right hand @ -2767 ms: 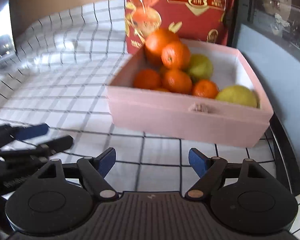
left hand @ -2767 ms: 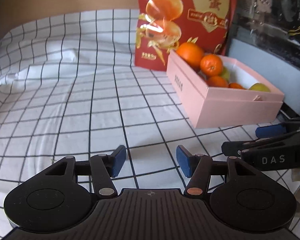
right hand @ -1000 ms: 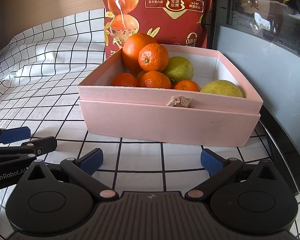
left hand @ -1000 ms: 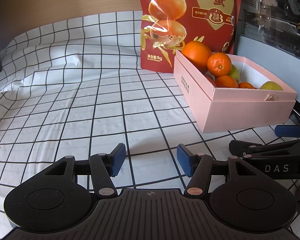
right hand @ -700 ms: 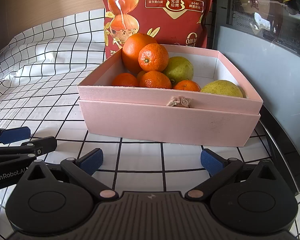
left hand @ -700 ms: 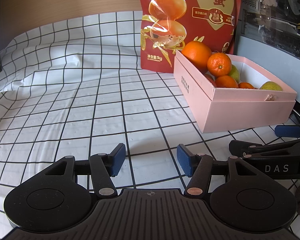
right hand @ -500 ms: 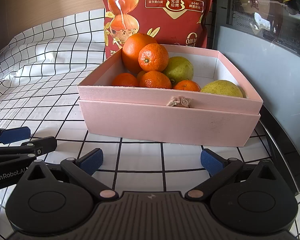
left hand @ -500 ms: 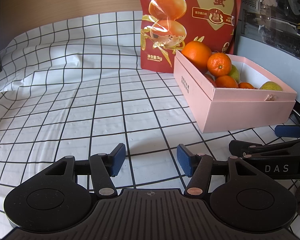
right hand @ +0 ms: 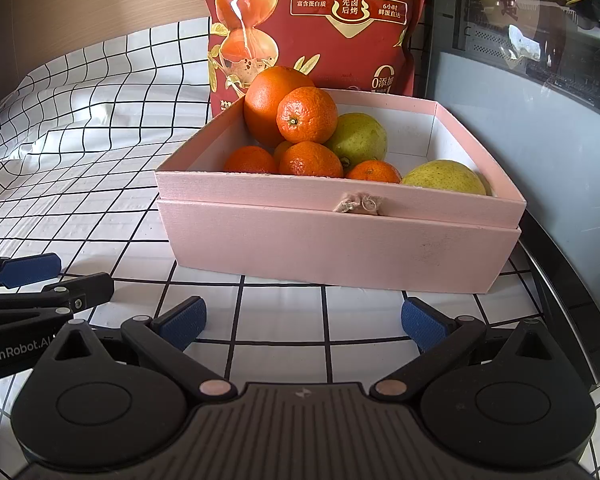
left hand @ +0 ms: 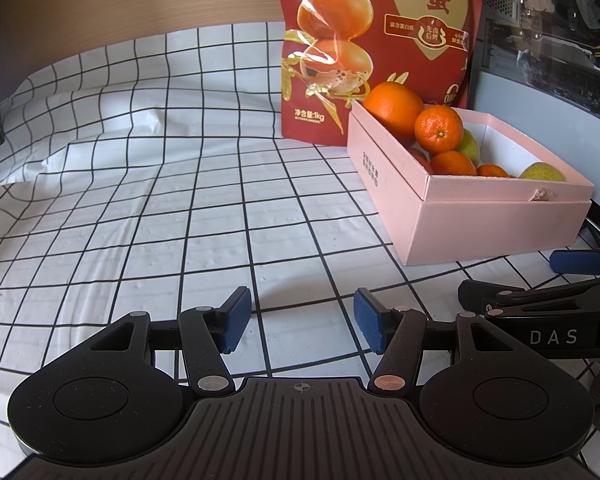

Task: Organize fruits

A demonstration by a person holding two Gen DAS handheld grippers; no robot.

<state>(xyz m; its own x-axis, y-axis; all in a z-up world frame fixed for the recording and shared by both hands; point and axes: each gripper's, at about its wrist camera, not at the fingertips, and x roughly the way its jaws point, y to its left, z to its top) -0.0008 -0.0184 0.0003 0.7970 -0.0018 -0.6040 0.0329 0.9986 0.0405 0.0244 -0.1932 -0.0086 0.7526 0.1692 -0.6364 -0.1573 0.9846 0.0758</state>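
- Seen from the left wrist, the left gripper (left hand: 302,322) hangs over the checked tablecloth (left hand: 148,216) with its jaws spread wide and nothing between them; the pink box (left hand: 472,204) of fruit sits ahead to the right, just in front of the red snack bag (left hand: 376,44).
- At the right edge of that view the right gripper (left hand: 572,280) shows from the side, near the box's front corner and apart from it.
- From the right wrist, the right gripper (right hand: 302,322) is likewise wide open and empty, squarely facing the box's front wall.
- Piled at the box's back left are a large orange (right hand: 268,98) and a mandarin (right hand: 307,115) leaning on it — round, firm and smooth-skinned, they would likely roll if nudged, so a grip across the middle seems safest.
- Two green pears (right hand: 444,178) look heavier and bruise-prone; lower mandarins (right hand: 310,160) sit wedged under the pile.
- Box walls and the grey panel (right hand: 540,128) just right of the box crowd any approach — coming in from above looks clearest.
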